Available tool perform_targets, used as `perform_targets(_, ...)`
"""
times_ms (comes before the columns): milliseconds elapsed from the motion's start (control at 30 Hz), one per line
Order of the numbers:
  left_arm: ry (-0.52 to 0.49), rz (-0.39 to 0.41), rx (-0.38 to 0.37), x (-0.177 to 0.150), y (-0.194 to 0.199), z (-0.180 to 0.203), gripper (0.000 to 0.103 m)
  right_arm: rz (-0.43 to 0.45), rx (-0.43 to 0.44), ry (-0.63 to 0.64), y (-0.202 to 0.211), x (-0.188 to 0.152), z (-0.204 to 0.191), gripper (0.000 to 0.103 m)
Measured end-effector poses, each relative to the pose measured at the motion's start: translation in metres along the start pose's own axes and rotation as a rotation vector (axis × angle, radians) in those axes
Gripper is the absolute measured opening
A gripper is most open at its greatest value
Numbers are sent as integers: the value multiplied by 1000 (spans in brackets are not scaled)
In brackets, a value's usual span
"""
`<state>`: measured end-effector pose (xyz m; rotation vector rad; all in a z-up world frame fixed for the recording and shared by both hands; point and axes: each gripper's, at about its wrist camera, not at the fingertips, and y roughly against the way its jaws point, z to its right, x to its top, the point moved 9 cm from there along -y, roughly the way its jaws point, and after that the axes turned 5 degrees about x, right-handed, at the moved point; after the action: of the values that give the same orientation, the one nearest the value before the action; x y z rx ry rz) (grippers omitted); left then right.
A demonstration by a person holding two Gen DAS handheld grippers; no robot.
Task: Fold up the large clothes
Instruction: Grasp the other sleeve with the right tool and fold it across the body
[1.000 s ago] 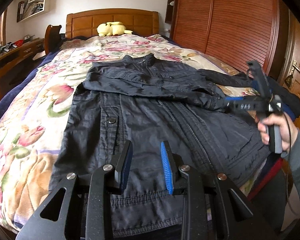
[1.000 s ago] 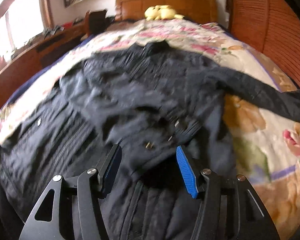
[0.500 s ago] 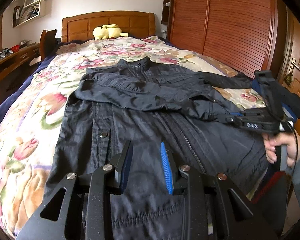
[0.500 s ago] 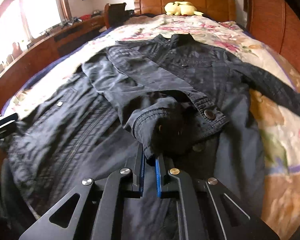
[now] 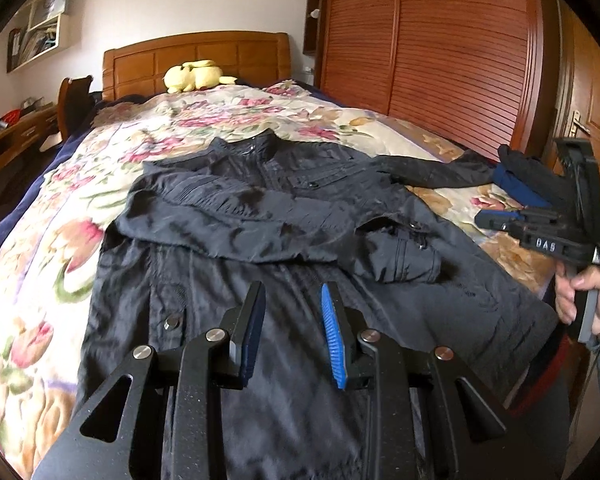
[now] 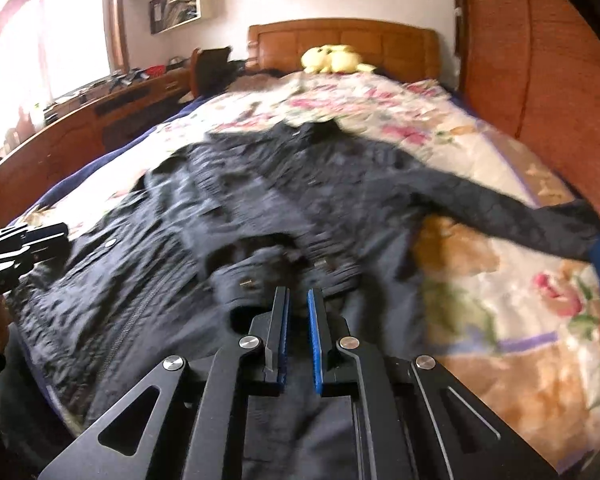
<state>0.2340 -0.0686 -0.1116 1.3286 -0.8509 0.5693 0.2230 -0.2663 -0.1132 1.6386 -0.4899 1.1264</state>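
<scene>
Lying flat on floral bedspread [image 5: 32, 264], dark jacket [image 5: 228, 288], one sleeve [image 5: 284, 224] folded across, left gripper [image 5: 292, 332] jaws parted, empty, right gripper [image 6: 298, 336] jaws opening, empty.

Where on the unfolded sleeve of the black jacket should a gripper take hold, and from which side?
Grip the unfolded sleeve near its cuff end, coming from the wardrobe-side bed edge. It lies stretched outward, flat on the floral bedspread, so its far end is free to pinch and swing across the jacket, probably best with the right gripper, whose jaws are opening with nothing between them.
</scene>
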Motion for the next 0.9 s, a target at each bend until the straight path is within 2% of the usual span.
perform_targets(33,-3,1,-2,3,-4,2,30,0,-18,-6,1,1,9,20)
perform_targets(100,-6,2,-9,7,-13,6,30,1,-46,-18,2,4,28,52)
perform_targets(167,-9,3,-13,10,-20,10,30,5,-85,-22,-1,7,49,64)
perform_targets(300,-9,0,-26,8,-33,17,30,-16,-160,-45,-18,13,94,67)
perform_targets(567,-9,-15,-57,-3,-51,31,30,-139,-307,-90,-65,16,175,67)
perform_targets(900,-18,-20,-83,-11,-56,38,30,-274,-453,-54,-125,27,235,67)
